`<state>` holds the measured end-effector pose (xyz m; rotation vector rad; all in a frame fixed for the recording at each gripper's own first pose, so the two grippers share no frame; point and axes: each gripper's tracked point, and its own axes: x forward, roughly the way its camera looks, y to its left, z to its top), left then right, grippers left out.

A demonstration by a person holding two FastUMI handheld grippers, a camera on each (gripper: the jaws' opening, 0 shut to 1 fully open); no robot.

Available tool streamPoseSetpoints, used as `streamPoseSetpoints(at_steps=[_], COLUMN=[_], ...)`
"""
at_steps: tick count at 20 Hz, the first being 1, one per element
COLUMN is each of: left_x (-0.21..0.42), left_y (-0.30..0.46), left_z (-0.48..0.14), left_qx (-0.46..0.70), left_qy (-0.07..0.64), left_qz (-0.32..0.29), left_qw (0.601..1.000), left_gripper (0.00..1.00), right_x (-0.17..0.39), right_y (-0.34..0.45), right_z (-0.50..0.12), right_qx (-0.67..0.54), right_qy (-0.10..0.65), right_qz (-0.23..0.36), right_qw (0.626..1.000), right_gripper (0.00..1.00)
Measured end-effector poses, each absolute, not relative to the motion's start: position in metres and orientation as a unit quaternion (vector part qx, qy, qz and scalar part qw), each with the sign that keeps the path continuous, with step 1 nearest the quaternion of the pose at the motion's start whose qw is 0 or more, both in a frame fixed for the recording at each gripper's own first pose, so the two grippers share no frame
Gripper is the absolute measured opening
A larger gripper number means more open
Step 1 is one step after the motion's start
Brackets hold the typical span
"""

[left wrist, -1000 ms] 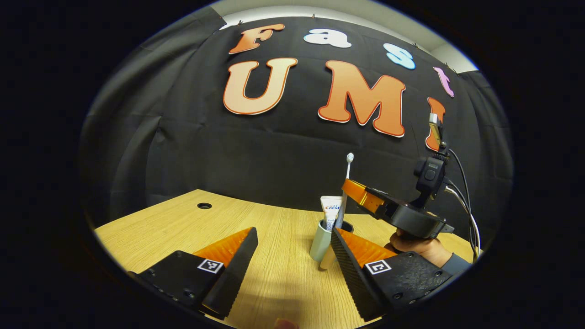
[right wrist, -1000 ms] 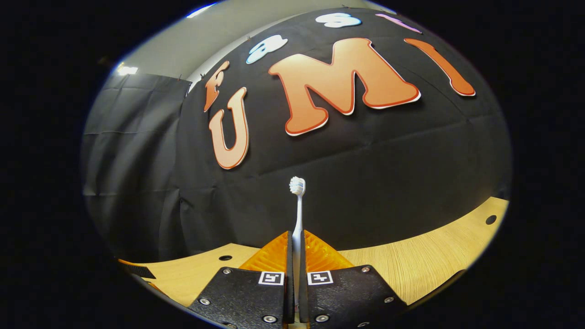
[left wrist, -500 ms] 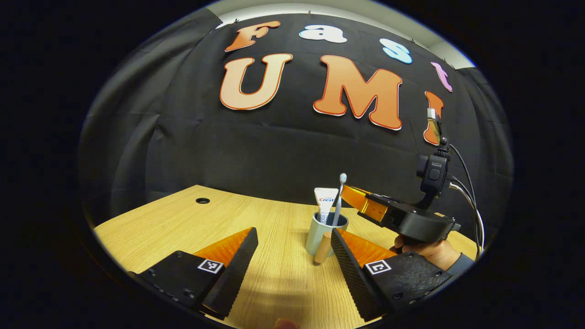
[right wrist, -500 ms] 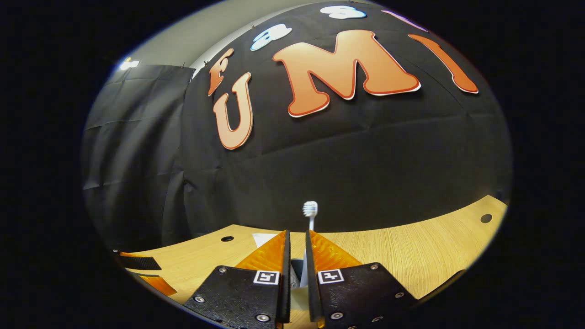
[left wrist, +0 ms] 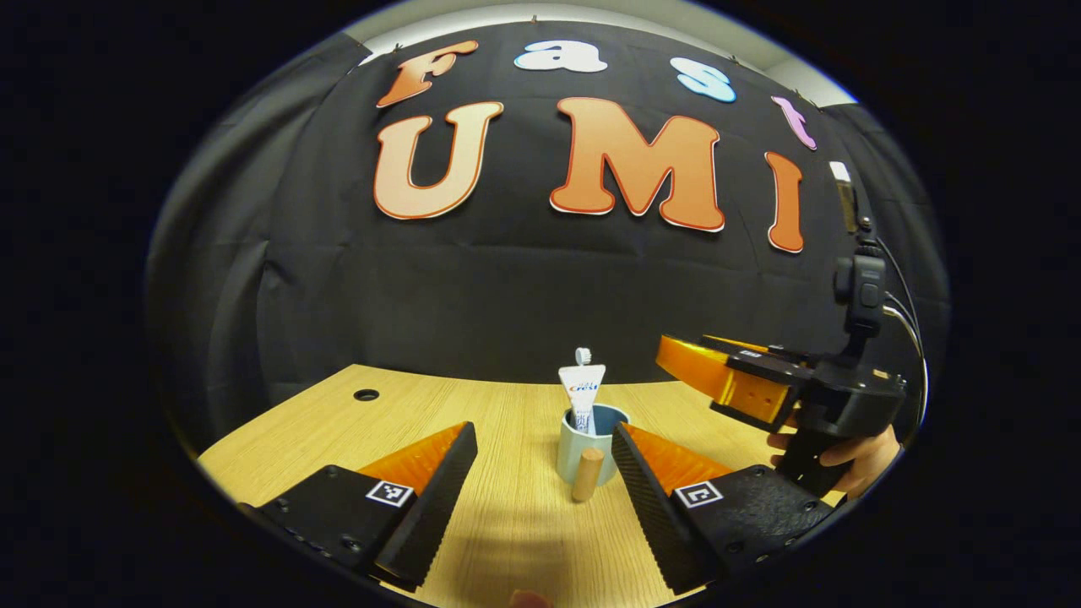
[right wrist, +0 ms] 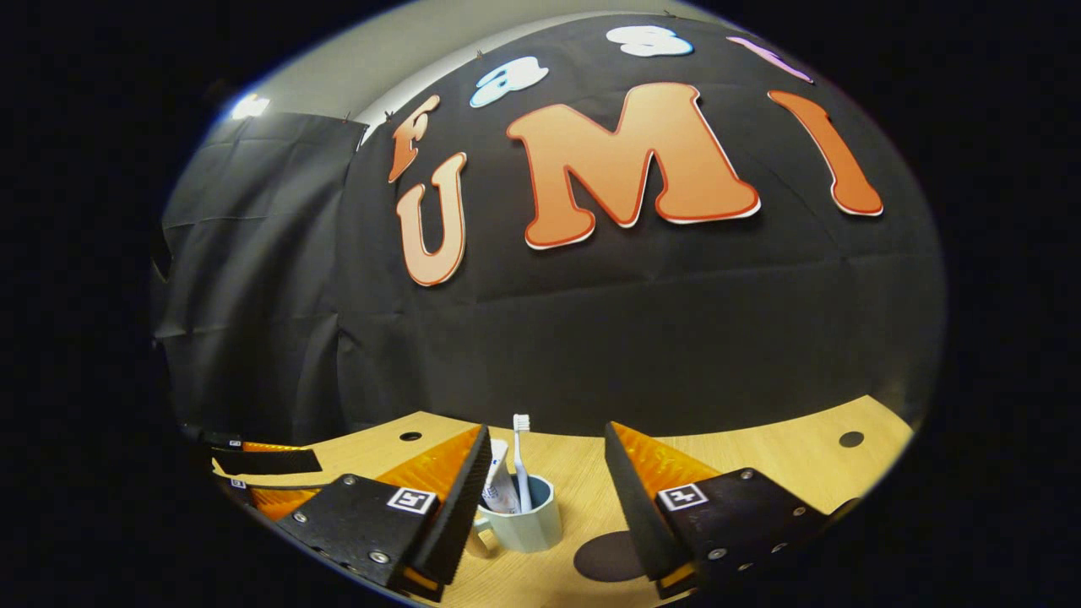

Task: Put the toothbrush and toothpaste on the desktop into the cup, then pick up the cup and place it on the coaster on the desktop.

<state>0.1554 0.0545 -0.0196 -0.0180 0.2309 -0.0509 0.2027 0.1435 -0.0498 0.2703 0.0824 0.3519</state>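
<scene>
A pale blue cup (left wrist: 583,446) with a wooden handle (left wrist: 586,475) stands on the wooden desk. A toothpaste tube (left wrist: 581,393) sits upright in it, with the toothbrush head (left wrist: 582,355) showing behind. My left gripper (left wrist: 545,425) is open, just short of the cup, fingers to either side. My right gripper (left wrist: 676,359), held by a hand (left wrist: 844,456), hovers right of the cup. In the right gripper view the cup (right wrist: 528,522) holds the toothbrush (right wrist: 520,456) and toothpaste (right wrist: 498,485); my right gripper (right wrist: 546,427) is open above it. A dark round coaster (right wrist: 601,557) lies beside the cup.
The desk (left wrist: 507,540) has round cable holes (left wrist: 366,394) (right wrist: 850,439) near its back edge. My left gripper (right wrist: 287,477) shows low at the left of the right gripper view. The black cloth wall stands right behind the desk.
My right gripper let go of the toothbrush, which dropped into the cup, then opened wide and drew back to the right. The left gripper stayed open near the cup.
</scene>
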Motion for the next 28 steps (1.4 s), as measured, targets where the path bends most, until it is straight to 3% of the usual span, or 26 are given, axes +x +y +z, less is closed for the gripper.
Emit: streamPoseSetpoints(at_steps=[1, 5, 15, 28], left_x=[0.159, 0.181, 0.220, 0.217], left_y=[0.052, 0.045, -0.001, 0.011], left_z=[-0.016, -0.003, -0.048, -0.122], left_qx=[-0.009, -0.005, 0.022, 0.147], left_qy=[0.123, 0.158, 0.350, 0.538], left_qz=[-0.032, -0.056, -0.138, -0.141], left_qw=[0.992, 0.986, 0.926, 0.818], left_gripper=[0.96, 0.96, 0.96, 0.95], right_x=[0.199, 0.176, 0.114, 0.063], right_y=[0.136, 0.103, 0.044, 0.002], right_z=[-0.042, -0.014, 0.010, -0.009], right_qx=[0.131, 0.112, 0.052, 0.021], right_qy=[0.034, 0.013, 0.014, 0.022], right_qz=[0.171, 0.155, 0.136, 0.133], right_qw=[0.976, 0.981, 0.989, 0.991], right_gripper=[0.89, 0.96, 0.96, 0.97])
